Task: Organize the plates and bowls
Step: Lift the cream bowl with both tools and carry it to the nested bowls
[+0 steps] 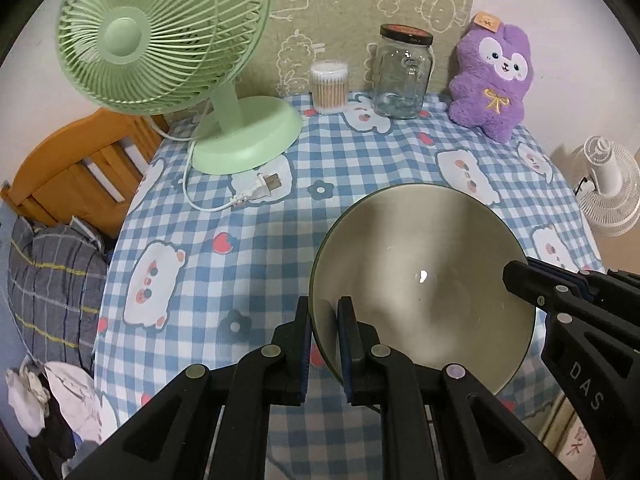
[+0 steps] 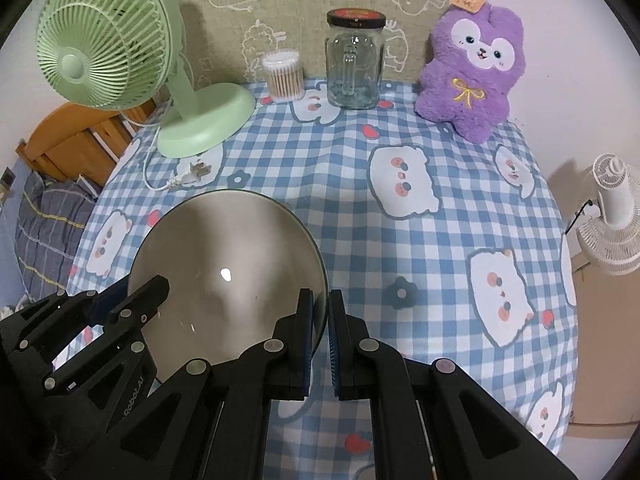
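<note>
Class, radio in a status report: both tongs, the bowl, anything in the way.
Left tongs shut on bowl rim. Right tongs shut on opposite rim. Bowl empty, carried between both above checked tablecloth. Fan plug lies ahead-left; otherwise no obstruction.

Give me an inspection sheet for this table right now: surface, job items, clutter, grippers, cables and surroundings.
Surface: round table under a blue checked tablecloth with bear prints.
Job's things: one greenish bowl, gripped at opposite rims; whether it is lifted off the cloth cannot be told. No plates seen.
Clutter: green desk fan, cotton swab tub, lidded glass jar, purple plush toy, all along the far edge.
Grippers: left gripper shut on the bowl's left rim; right gripper shut on its right rim.
Cables: the fan's white cord with plug lies unplugged on the cloth.
Surroundings: white fan to the right, wooden bed frame to the left.
</note>
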`<state>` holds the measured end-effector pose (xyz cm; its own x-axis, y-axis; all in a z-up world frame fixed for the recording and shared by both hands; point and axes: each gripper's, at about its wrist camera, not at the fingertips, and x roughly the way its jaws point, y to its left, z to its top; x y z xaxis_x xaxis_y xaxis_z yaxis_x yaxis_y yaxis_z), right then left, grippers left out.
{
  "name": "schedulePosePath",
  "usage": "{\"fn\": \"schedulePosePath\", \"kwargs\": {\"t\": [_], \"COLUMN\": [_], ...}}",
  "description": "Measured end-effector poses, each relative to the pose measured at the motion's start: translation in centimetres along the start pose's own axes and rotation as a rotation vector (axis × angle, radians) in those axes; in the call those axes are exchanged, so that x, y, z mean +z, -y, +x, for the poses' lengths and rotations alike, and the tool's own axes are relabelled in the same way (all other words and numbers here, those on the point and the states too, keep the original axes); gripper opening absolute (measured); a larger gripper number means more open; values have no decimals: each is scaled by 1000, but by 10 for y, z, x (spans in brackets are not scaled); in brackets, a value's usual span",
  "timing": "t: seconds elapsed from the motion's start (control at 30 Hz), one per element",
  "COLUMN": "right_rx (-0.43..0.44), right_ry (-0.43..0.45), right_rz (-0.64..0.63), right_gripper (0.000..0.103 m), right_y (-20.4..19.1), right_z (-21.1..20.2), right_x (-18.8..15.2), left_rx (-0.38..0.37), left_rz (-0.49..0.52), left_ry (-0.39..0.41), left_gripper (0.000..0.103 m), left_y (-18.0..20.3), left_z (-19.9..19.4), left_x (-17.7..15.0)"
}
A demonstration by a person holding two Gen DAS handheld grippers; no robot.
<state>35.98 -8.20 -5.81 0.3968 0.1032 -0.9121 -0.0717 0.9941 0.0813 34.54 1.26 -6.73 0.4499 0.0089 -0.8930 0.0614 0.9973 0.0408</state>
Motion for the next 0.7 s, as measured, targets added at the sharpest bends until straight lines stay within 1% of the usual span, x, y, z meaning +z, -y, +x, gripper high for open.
{"fn": "schedulePosePath", "kwargs": {"t": [0.13, 0.47, 0.7], "right_rx": [-7, 4, 8], "right_ry": [17, 46, 73], "right_rz": [-23, -33, -45], "right_gripper": [10, 9, 9], "right_y": [-4, -7, -13], "right_z": [-15, -50, -77], "right_x": [-6, -24, -39], "left_rx": [8, 6, 23], "left_rz": [-16, -19, -23], "left_ry": [11, 31, 59], "left_gripper": [9, 9, 10], "left_y": [1, 1, 1], "left_z": [-16, -48, -76], "left_x": [-4, -18, -30]}}
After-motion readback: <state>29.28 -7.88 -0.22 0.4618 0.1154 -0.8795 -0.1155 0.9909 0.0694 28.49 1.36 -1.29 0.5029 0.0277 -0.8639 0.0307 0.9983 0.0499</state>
